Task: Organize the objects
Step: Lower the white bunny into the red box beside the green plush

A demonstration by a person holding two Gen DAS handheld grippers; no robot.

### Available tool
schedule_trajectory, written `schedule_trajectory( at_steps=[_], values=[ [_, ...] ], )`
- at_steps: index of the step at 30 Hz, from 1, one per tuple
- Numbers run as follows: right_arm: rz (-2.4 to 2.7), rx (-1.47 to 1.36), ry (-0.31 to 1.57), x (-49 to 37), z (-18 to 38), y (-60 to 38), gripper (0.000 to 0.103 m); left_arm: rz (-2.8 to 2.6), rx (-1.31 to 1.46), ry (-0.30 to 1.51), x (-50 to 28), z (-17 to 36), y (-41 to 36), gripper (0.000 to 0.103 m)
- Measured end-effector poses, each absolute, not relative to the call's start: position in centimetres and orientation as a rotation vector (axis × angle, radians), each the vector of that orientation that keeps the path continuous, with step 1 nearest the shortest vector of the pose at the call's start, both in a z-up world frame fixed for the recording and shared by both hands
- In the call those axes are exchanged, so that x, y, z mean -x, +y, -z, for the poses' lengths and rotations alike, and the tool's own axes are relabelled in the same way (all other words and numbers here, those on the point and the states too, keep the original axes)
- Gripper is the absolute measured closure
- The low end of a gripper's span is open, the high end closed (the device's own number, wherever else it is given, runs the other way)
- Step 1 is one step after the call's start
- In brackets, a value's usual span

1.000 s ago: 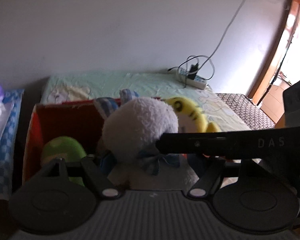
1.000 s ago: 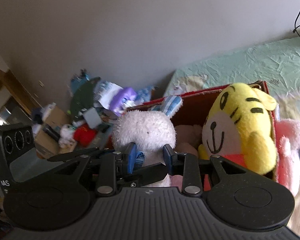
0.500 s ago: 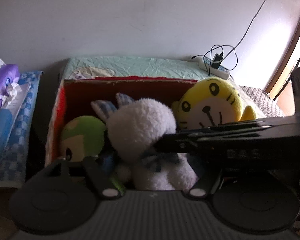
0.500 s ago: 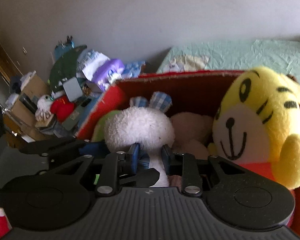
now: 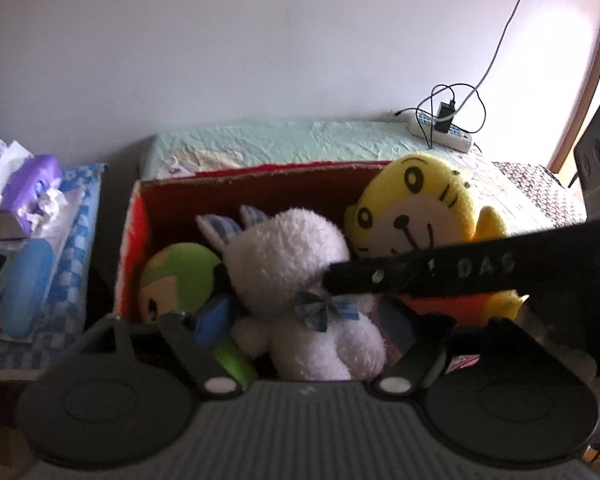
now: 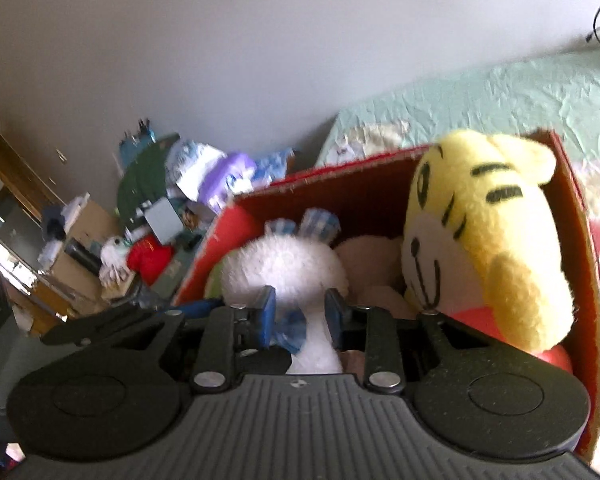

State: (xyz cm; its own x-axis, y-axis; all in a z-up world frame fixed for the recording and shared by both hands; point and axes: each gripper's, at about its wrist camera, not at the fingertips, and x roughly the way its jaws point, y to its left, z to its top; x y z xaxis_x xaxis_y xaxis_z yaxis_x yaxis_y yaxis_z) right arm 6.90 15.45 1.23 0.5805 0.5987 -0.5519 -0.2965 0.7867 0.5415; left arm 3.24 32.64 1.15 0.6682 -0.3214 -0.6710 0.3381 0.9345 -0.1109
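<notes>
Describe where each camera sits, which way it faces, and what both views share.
Left wrist: on the left gripper, facing the red box against the bed; its own fingers and the right gripper's black body show.
Right wrist: on the right gripper, facing the same box, fingers pinching the white bunny.
Shared: bunny, yellow tiger, box, bed.

**A lived-in bedroom**

A home bedroom is indicated: a bed with crumpled mint sheet at 12 o'clock, a power strip at 1 o'clock, a cluttered side table at 9 o'clock.
</notes>
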Motion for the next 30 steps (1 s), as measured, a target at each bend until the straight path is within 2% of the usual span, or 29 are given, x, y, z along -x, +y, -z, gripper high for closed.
schedule_trajectory(
  at_steps=[9,19,30],
  values=[
    [-0.549,-0.369,0.822,-7.3,0.1,17.3,0.080,0.259,-0.079,0.777,-3.1,-1.0,32.5,0.030],
    [-0.540,-0.515,0.805,-6.2,0.5,15.7,0.078,0.199,-0.145,0.793,-2.9,-0.9,31.3,0.030],
    [-0.432,-0.407,0.751,-4.3,0.1,15.2,0.074,0.150,-0.177,0.824,-3.1,-0.9,30.5,0.024]
  ],
)
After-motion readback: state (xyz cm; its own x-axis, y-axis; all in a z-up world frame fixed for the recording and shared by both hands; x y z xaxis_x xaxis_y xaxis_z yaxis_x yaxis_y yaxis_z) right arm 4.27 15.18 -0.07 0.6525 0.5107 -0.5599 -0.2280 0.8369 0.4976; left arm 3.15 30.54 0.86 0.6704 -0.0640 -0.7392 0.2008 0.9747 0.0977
